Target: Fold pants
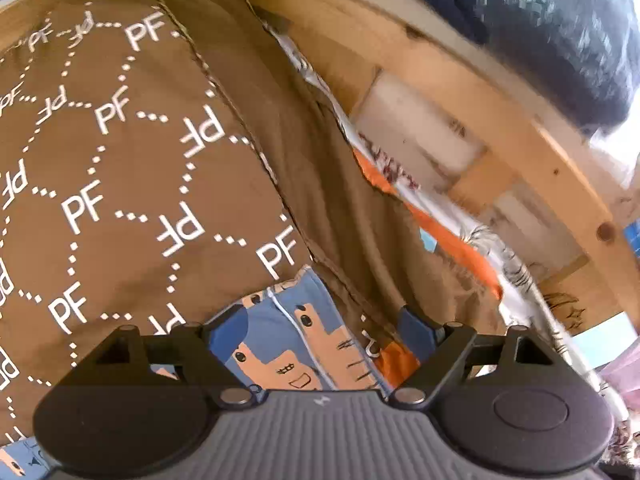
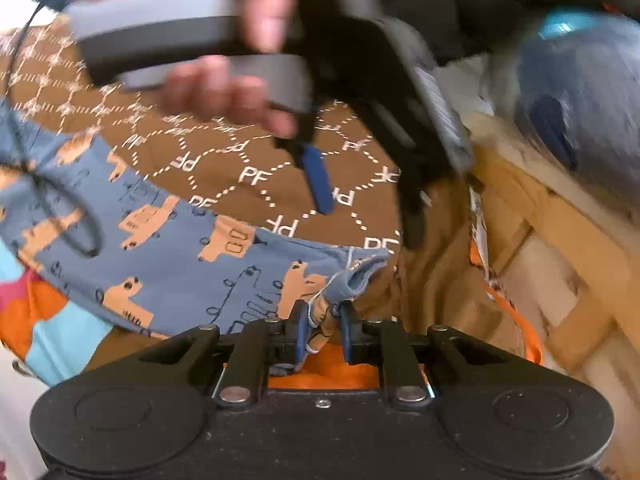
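Note:
The pants (image 2: 168, 260) are blue with orange digger prints and lie spread on a brown cover. My right gripper (image 2: 325, 332) is shut on a bunched corner of them, the cloth pinched between its blue pads. In the right wrist view a hand (image 2: 224, 88) holds my left gripper (image 2: 364, 200) above the brown cover, jaws wide apart and nothing between them. In the left wrist view my left gripper (image 1: 320, 328) hovers open over a part of the pants (image 1: 280, 344), its pads well clear of the cloth.
The brown cover (image 1: 120, 160) printed with white PF letters covers the surface. To its right runs a wooden bed frame (image 1: 440, 92) with slats, with an orange and white sheet (image 1: 452, 240) along its edge. A dark shiny bundle (image 1: 560, 40) lies beyond the frame.

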Demonstrator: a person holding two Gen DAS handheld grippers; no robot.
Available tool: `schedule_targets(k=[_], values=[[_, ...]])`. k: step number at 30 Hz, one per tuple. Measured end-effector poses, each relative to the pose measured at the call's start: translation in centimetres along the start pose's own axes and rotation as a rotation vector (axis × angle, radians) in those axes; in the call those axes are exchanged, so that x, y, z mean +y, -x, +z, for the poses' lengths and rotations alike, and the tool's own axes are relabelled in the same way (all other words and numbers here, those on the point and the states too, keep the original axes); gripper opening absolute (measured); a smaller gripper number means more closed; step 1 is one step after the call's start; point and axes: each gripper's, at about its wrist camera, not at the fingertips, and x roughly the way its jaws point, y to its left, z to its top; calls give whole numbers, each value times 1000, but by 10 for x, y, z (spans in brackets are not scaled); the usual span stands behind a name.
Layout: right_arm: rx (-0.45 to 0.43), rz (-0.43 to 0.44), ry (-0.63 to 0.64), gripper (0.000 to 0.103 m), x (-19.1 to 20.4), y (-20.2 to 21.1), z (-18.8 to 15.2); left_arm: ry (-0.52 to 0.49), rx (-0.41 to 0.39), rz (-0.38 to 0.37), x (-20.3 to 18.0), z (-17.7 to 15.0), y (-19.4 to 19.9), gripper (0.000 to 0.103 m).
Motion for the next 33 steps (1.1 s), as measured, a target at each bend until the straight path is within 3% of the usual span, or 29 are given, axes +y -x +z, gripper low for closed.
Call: schedule_targets(k=[4,5,7,9,10,13,14,16,18,21,23,25,26,33], values=[[6,23,59,18,12,-2,0,-15,65,62,-9,-2,-21,85],[6,30,72,18,14,-2,0,-5,82,71,-8,-3,-27,80],[6,39,88,18,17,-1,0,20,114,83,-5,-7,-34,65],[8,52,80,18,17,-1,0,41,131,91,2,-12,-39,41],[12,60,66,18,15,-2,0,53,128,90,5,-14,-39,39],[23,63,33,22,8,-4,0,127,92,27,21,-23,-33,18],[25,72,6,24,4,-5,0,143,80,9,25,-25,-31,17],[29,71,-29,41,1,-5,0,155,57,-13,31,-31,-25,16],[26,59,-29,50,0,-4,-2,178,38,-43,40,-39,-20,15],[25,88,-70,51,-3,-9,-5,236,7,-105,54,-46,-10,15],[31,112,-93,48,-3,-14,-6,275,-5,-134,63,-52,-7,15],[26,126,-104,24,-3,-16,-8,313,-14,-143,69,-55,-5,15],[14,128,-104,21,-2,-15,-7,328,-20,-143,71,-57,-4,15],[-83,147,-16,16,22,-1,-1,371,-94,-167,91,-83,28,12]])
